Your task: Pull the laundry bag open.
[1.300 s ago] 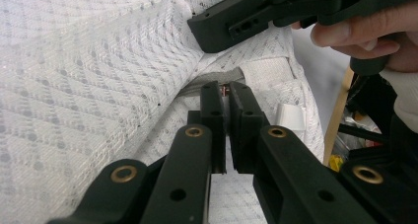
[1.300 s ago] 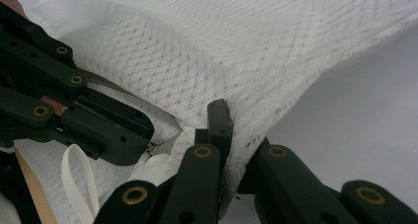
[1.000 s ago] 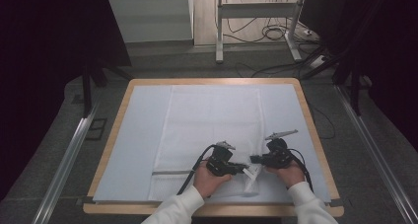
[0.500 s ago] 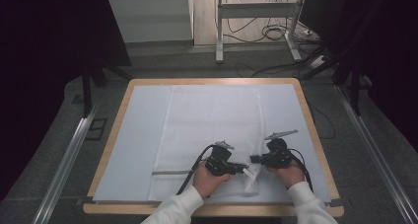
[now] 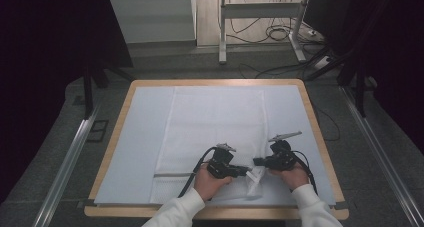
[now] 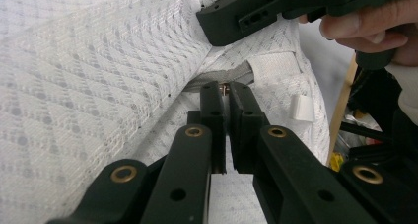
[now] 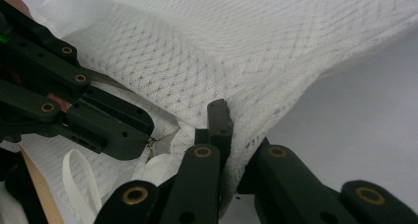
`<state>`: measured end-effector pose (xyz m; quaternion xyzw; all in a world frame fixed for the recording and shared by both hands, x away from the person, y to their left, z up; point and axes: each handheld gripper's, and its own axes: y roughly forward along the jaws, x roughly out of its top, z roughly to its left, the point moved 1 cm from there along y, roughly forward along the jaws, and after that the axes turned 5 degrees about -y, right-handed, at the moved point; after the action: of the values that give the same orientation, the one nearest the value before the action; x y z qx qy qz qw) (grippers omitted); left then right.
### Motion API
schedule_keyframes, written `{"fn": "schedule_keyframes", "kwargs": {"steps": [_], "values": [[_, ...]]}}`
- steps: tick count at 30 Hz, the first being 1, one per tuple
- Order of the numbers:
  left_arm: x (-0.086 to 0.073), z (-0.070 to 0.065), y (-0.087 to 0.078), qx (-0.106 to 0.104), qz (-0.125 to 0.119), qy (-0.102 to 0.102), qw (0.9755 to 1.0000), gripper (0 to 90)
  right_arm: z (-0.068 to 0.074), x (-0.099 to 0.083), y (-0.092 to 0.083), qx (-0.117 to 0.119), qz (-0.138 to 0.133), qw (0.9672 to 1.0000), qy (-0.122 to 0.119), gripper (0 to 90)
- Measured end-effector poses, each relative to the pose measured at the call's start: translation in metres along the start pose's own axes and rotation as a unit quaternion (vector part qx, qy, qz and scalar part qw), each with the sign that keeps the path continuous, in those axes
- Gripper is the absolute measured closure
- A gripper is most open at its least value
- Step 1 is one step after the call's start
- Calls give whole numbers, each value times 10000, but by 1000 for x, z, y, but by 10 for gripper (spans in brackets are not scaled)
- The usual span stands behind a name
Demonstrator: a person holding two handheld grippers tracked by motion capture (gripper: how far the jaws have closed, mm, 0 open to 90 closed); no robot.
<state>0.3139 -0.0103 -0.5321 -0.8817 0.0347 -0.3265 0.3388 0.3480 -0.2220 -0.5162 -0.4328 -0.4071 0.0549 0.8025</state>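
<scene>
Dim room, cables on floor beyond; wood-rimmed table [image 5: 125, 112] under pale blue sheet [image 5: 145, 137]. White mesh laundry bag [image 5: 215, 122] flat on sheet, long axis running away from near edge, zipper along near end.

Small brass zipper pull [image 6: 225, 89] at bag's near right corner, pinched between tips of left gripper [image 5: 245, 171]; jaws nearly closed on it. Right gripper [image 5: 256, 162] just beside, jaws shut on fold of mesh at same corner, fabric bunched and lifted off sheet there. White fabric loop [image 7: 79, 184] and small white tag [image 6: 301, 108] hanging near corner. Tips of both grippers almost touching.

Step in hand, judged: zipper operation, pull seized, corner anchored. Next move likely calls for steady draw of pull along zipper line toward left, right grip fixed as counter-tension, mesh kept clear of slider.
</scene>
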Motion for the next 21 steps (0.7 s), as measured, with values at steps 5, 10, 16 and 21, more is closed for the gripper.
{"fn": "schedule_keyframes", "kwargs": {"steps": [5, 10, 16, 21], "values": [[0, 4, -1, 19, 6, -37, 10000, 869, 0, 0, 0, -8, -14, 10000, 20, 888], [-4, 12, -5, 206, 70, -135, 9997, 869, -6, -1, -7, -70, -105, 9999, 118, 889], [-5, 13, -16, 263, 73, -109, 9996, 869, -10, -3, -9, 71, -137, 9997, 212, 889], [-7, 16, -19, 274, 72, -166, 9995, 869, -8, -3, -8, 55, -142, 9997, 178, 888]]}}
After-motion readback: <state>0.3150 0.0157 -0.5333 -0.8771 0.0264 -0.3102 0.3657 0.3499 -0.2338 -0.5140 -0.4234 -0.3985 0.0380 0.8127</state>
